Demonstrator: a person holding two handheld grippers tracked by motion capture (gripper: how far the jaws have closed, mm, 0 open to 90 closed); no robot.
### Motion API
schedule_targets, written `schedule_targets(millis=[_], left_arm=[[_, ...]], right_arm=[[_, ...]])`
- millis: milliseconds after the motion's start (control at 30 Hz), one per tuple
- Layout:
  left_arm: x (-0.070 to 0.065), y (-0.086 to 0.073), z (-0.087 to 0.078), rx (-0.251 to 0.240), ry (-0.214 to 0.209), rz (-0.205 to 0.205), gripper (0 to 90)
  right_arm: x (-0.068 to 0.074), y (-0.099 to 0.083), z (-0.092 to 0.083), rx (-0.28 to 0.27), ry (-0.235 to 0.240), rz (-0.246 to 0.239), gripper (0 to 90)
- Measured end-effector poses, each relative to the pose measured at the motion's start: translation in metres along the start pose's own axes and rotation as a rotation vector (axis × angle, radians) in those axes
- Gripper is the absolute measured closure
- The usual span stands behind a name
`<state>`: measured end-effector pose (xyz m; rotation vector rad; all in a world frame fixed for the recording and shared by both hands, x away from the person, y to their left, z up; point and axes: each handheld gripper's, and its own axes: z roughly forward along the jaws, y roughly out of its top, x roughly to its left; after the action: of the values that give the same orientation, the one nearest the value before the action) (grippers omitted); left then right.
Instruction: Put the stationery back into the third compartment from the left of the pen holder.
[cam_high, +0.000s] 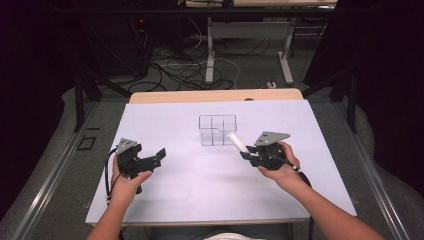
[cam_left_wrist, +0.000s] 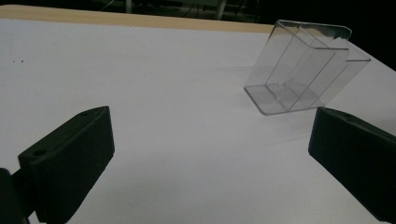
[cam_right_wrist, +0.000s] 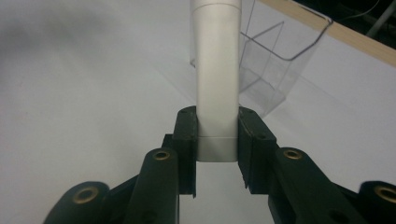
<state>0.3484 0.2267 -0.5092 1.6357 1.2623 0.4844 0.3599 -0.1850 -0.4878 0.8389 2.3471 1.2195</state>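
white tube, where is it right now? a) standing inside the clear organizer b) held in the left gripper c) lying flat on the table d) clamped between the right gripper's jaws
d: the right gripper view shows the white tube pinched between the jaws of the right gripper, its far end near the clear organizer but outside it.

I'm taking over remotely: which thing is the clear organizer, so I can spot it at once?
Look at the white table, just past its middle. The organizer is a see-through plastic box split into compartments. Beside it, the right gripper holds a white tube, which is solid white, not clear.
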Motion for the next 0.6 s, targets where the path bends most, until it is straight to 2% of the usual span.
schedule_targets(millis=[233,467,600], left_arm=[[-0.010,0.003,0.000,-0.010,-0.046,0.015,0.4],[-0.024,0.009,0.000,-0.027,-0.102,-0.006,0.4],[-0.032,0.012,0.003,-0.024,-0.137,-0.027,0.4]], right_arm=[[0.013,0.010,0.017,-0.092,0.001,0.009,70.9],[0.025,0.016,0.027,-0.147,-0.026,-0.026,70.8],[0.030,0.015,0.029,-0.157,-0.025,-0.020,70.8]])
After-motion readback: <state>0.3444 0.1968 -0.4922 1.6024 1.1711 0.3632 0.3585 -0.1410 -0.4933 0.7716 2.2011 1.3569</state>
